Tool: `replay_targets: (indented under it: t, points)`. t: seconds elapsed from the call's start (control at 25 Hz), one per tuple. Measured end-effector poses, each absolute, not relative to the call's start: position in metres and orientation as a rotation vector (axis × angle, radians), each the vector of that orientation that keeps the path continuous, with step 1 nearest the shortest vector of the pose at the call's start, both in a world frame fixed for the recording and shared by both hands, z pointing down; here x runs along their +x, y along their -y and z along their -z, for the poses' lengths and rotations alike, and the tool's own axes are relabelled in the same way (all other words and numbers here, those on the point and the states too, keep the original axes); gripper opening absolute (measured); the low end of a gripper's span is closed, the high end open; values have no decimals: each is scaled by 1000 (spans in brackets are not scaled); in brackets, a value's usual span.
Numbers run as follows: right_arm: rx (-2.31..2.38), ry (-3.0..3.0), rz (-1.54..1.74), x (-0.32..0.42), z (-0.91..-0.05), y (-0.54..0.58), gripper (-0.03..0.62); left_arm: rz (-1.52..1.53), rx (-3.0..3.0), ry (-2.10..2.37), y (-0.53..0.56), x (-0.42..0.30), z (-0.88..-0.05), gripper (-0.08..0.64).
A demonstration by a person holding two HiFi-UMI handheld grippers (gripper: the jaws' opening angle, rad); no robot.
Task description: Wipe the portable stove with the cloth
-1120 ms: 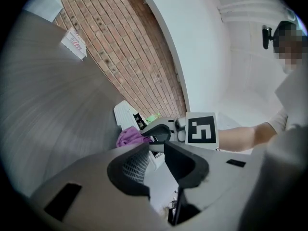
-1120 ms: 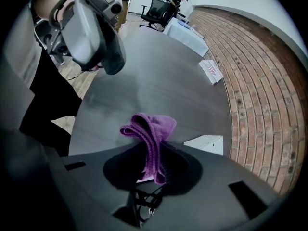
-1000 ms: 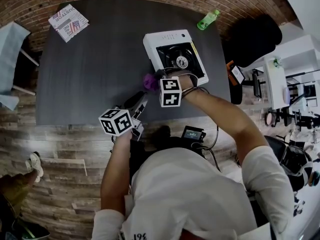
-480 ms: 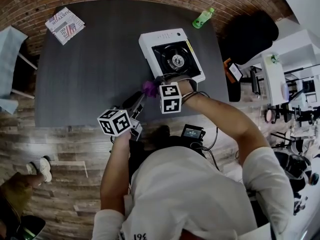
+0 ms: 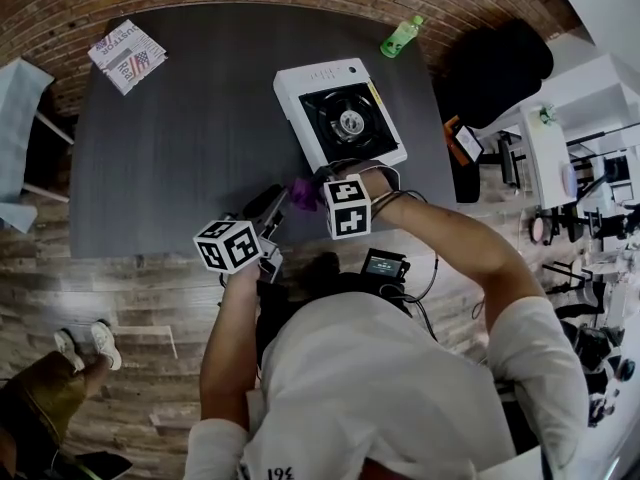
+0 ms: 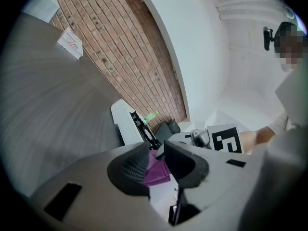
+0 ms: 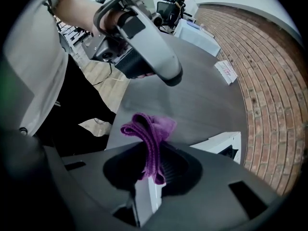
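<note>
Right gripper (image 5: pixel 312 186) has its jaws clamped on the purple cloth (image 5: pixel 300 193), which hangs off the table just short of the near corner of the portable stove (image 5: pixel 340 118); wiping not yet begun. Left gripper (image 5: pixel 268 200) sits just beside it, jaws a narrow gap apart, gripping nothing. Risks, as I judge them: the cloth is pinched by one thin fold, so dragging it over the burner grate could snag it and pull it free. The stove looks light and nothing braces it, so a firm stroke may push it across the dark table (image 5: pixel 180 148). The right gripper view alone shows how the fold sits between the pads, most of the cloth bunched above them. The head view alone shows the whole stove top. The left gripper view shows the stove edge-on, with the cloth through the gap.
</note>
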State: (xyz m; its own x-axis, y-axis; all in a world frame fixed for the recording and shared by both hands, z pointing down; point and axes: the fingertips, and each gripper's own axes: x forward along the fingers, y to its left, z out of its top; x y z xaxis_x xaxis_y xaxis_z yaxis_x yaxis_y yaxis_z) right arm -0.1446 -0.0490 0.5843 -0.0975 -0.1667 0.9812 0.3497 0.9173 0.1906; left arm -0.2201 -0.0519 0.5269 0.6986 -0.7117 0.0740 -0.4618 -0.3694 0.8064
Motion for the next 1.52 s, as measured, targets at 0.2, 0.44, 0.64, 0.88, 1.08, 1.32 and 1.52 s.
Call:
replay_targets:
  t: [0.2, 0.44, 0.64, 0.88, 1.08, 1.32, 1.52]
  points:
    - [-187, 1641, 359, -141, -572, 35, 88, 354, 2035, 901, 55, -223, -528, 103]
    - [-189, 1699, 294, -143, -542, 34, 89, 354, 2038, 898, 60, -224, -527, 103]
    - [-110, 1729, 303, -146, -519, 62, 89, 354, 2036, 896, 66, -226, -525, 103]
    - [-21, 1716, 341, -150, -515, 108, 89, 354, 2046, 896, 72, -228, -519, 103]
    - [68, 1671, 372, -150, -519, 157, 89, 362, 2052, 900, 74, -229, -515, 103]
    - [203, 1622, 390, -156, -522, 212, 89, 368, 2029, 913, 70, -232, -521, 103]
    - [240, 1579, 435, -166, -526, 237, 89, 370, 2015, 926, 69, -235, -527, 103]
